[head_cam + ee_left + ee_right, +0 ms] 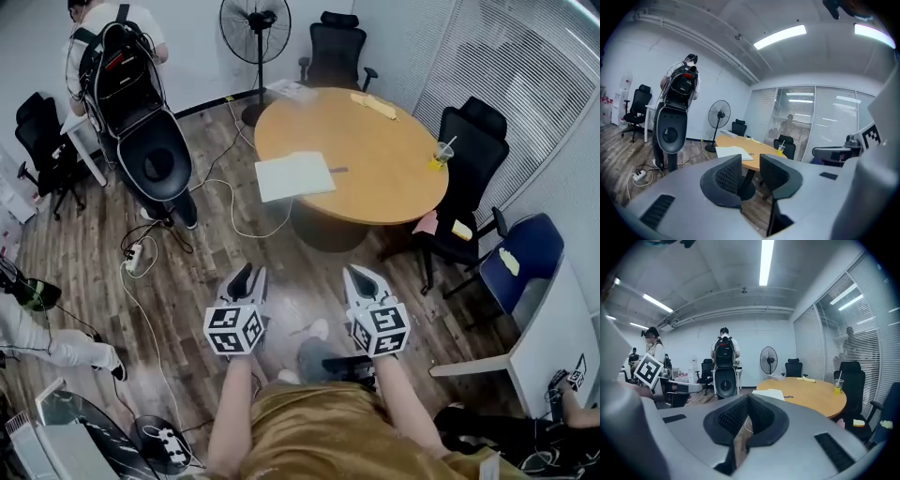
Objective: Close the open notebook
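Two empty grippers, lower centre, well apart from the open notebook (294, 175) at upper centre; left gripper (249, 279) narrowly parted, right gripper (361, 281) closed. Approach step, it seems: next, move closer.

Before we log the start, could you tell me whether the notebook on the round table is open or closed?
Open: the notebook lies spread flat on the table, with its white pages facing up.
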The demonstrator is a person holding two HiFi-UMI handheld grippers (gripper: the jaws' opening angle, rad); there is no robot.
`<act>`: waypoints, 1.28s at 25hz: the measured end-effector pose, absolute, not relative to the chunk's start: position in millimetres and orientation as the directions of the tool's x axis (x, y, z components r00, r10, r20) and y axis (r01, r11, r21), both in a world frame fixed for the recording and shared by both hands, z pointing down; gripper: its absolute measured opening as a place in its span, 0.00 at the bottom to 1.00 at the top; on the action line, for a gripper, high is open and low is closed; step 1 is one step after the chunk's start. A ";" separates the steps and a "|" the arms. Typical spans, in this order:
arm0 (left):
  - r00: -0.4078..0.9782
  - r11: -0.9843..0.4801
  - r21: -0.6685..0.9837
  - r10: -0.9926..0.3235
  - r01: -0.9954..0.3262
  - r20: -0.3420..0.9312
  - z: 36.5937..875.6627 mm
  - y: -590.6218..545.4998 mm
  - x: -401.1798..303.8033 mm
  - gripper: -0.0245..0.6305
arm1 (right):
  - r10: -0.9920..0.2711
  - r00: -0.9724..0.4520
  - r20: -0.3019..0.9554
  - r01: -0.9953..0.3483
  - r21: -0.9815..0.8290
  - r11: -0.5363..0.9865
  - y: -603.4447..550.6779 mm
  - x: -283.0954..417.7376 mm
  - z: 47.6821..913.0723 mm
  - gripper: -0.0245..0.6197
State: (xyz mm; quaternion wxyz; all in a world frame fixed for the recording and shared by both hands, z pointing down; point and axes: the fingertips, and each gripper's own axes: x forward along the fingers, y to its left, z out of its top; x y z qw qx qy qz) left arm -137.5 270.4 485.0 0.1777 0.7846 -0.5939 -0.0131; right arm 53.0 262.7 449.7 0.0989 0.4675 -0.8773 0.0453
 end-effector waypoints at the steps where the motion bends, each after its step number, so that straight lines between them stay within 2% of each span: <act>1: 0.302 -0.238 0.299 -0.934 -0.924 0.189 484.5 268.7 -135.0 0.25 | -0.815 -0.539 0.213 -0.832 0.014 0.554 261.8 55.9 449.1 0.06; 7: 0.320 -0.259 0.293 -0.929 -0.920 0.186 487.2 259.8 -123.8 0.24 | -0.841 -0.499 0.209 -0.859 0.004 0.511 254.6 74.5 450.1 0.06; 11: 0.298 -0.266 0.175 -0.935 -0.948 0.192 487.9 250.0 -120.5 0.15 | -0.852 -0.485 0.196 -0.871 -0.019 0.491 245.6 83.3 452.2 0.06; 17: 0.295 -0.256 0.184 -0.926 -0.949 0.236 508.2 225.9 -131.3 0.14 | -0.847 -0.484 0.221 -0.872 -0.038 0.488 223.0 77.1 467.5 0.06; 32: 0.190 -0.154 0.130 -0.920 -0.980 0.344 528.8 40.3 -153.0 0.14 | -0.774 -0.581 0.251 -0.809 -0.068 0.584 33.4 57.1 478.7 0.06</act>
